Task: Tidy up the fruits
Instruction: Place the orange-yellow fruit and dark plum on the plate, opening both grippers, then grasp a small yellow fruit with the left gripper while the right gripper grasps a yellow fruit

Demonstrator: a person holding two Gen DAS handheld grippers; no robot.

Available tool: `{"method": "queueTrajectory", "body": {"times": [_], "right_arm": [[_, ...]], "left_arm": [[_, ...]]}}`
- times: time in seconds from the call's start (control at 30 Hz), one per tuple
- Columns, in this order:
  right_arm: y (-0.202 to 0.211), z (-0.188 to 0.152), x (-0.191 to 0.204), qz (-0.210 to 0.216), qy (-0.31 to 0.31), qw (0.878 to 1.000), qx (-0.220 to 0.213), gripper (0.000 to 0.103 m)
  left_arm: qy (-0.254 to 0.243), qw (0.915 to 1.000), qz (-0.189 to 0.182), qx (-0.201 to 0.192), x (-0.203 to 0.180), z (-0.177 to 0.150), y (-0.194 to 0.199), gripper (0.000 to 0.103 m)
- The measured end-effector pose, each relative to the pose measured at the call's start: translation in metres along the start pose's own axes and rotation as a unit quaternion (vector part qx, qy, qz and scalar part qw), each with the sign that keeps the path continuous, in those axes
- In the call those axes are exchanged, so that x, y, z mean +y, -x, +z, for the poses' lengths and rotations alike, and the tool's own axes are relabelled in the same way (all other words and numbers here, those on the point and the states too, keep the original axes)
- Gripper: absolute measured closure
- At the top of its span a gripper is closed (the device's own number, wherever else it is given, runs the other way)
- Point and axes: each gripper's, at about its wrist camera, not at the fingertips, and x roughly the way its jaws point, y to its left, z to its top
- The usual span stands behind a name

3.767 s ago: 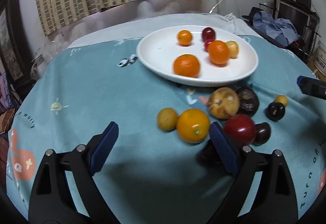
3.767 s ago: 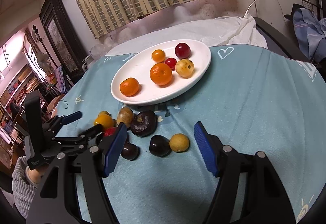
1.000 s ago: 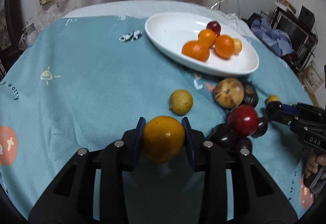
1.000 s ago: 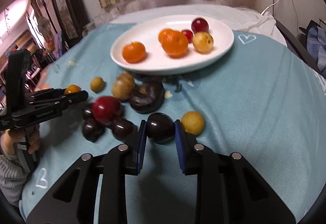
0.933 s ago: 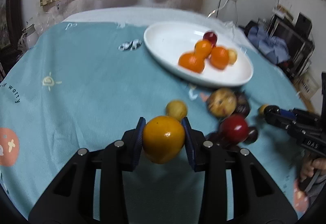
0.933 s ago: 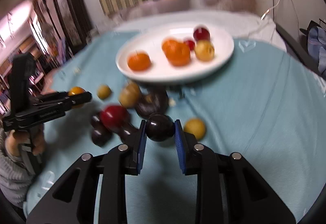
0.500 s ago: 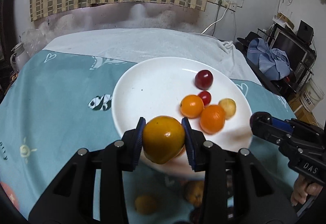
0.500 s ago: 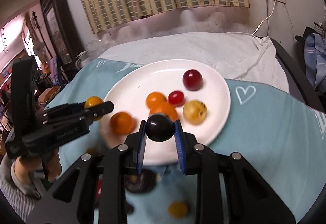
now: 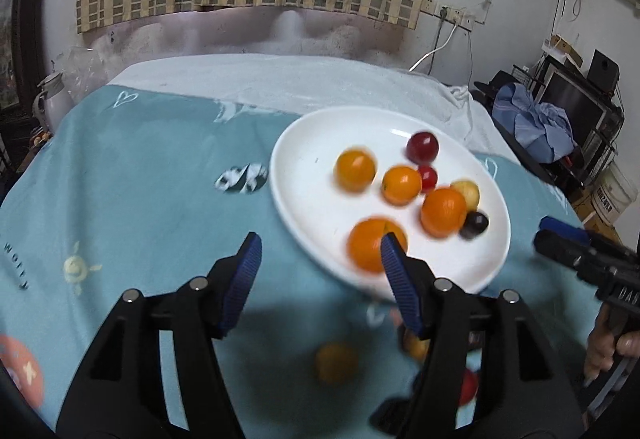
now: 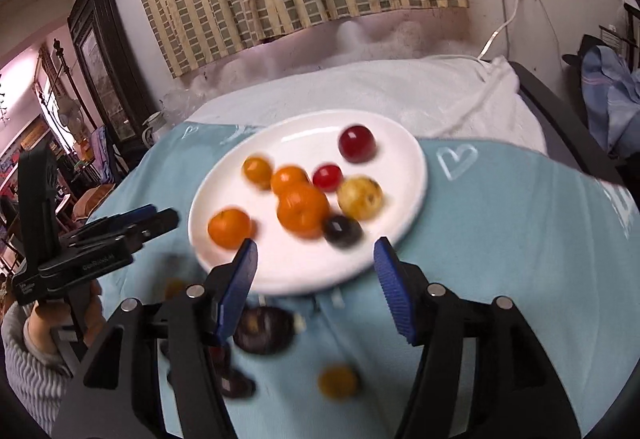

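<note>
A white plate [image 9: 312, 199] [image 10: 400, 159] on the teal cloth holds several fruits. The orange I carried [image 9: 355, 169] [image 10: 258, 170] lies at the plate's left. The dark plum [image 9: 474, 225] [image 10: 342, 230] lies at its near right edge. My left gripper [image 9: 320, 279] is open and empty above the cloth just in front of the plate. My right gripper [image 10: 314, 281] is open and empty over the plate's near rim. Each gripper shows from the side in the other's view: the right one [image 9: 580, 255], the left one [image 10: 132, 223].
Loose fruits lie on the cloth below the grippers, blurred: a yellow one [image 9: 336, 363] [image 10: 338, 381], a red one [image 9: 468, 387] and a dark one [image 10: 262, 331]. A white sheet [image 9: 280, 79] covers the far table edge. Furniture and clothes stand at the right.
Both grippers have opened and dropped their fruit onto the plate: the orange from the left, the dark plum from the right. Both have drawn back toward the near side.
</note>
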Motion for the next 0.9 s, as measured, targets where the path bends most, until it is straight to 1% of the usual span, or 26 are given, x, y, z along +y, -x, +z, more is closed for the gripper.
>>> {"method": "queueTrajectory", "body": {"times": [0.07,0.13,0.17,0.2,0.23,0.27,0.33,0.4,0.47,0.53,0.57,0.6,0.63,0.7,0.8,0.83,0.87,0.9], "right_arm": [[0.014,-0.015,-0.008,0.002,-0.014,1.000,-0.006,0.042],[0.022,-0.028,-0.015,0.007,-0.030,1.000,-0.003,0.042],[0.025,-0.032,-0.017,0.008,-0.034,0.999,-0.002,0.042],[0.028,-0.037,-0.019,0.008,-0.038,0.999,0.000,0.042],[0.029,-0.040,-0.020,0.010,-0.041,0.999,0.003,0.042],[0.030,-0.040,-0.020,0.014,-0.043,0.999,0.002,0.042],[0.032,-0.038,-0.019,0.016,-0.042,0.999,-0.002,0.042],[0.033,-0.039,-0.016,0.016,-0.036,0.999,-0.005,0.042],[0.032,-0.040,-0.016,0.017,-0.035,0.999,-0.001,0.042],[0.029,-0.040,-0.015,0.017,-0.034,0.999,0.005,0.042],[0.029,-0.041,-0.016,0.016,-0.033,0.999,0.007,0.042],[0.028,-0.041,-0.016,0.016,-0.032,0.999,0.009,0.042],[0.027,-0.041,-0.015,0.015,-0.030,0.999,0.010,0.042],[0.027,-0.042,-0.014,0.015,-0.028,0.999,0.012,0.042],[0.024,-0.043,-0.012,0.014,-0.023,0.999,0.018,0.042],[0.024,-0.044,-0.012,0.012,-0.021,1.000,0.019,0.042],[0.023,-0.045,-0.011,0.011,-0.016,1.000,0.021,0.042],[0.022,-0.045,-0.009,0.010,-0.009,1.000,0.024,0.042]], "left_arm": [[-0.004,0.9999,-0.002,0.009,0.001,-0.018,0.010,0.040],[-0.019,0.9997,-0.002,0.016,-0.002,-0.032,0.017,0.040],[-0.030,0.9995,0.005,0.012,-0.005,-0.039,0.020,0.038],[-0.041,0.9989,0.021,0.006,-0.008,-0.045,0.022,0.035],[-0.047,0.9983,0.034,0.005,-0.009,-0.048,0.021,0.035],[-0.048,0.9981,0.038,0.011,-0.008,-0.050,0.017,0.035],[-0.043,0.9983,0.033,0.019,-0.008,-0.051,0.012,0.035],[-0.057,0.9973,0.039,0.025,-0.011,-0.054,0.008,0.035],[-0.069,0.9962,0.037,0.037,-0.015,-0.057,0.002,0.036],[-0.076,0.9951,0.034,0.052,-0.019,-0.058,-0.005,0.040],[-0.076,0.9949,0.032,0.058,-0.019,-0.058,-0.008,0.046],[-0.072,0.9950,0.027,0.064,-0.018,-0.057,-0.011,0.049],[-0.067,0.9952,0.023,0.067,-0.016,-0.057,-0.012,0.051],[-0.054,0.9959,0.019,0.070,-0.012,-0.055,-0.015,0.057],[-0.048,0.9962,0.012,0.071,-0.011,-0.053,-0.018,0.062],[-0.048,0.9964,0.008,0.069,-0.011,-0.053,-0.018,0.065],[-0.048,0.9966,0.002,0.067,-0.011,-0.053,-0.017,0.077],[-0.046,0.9968,-0.005,0.066,-0.012,-0.053,-0.015,0.077]]}}
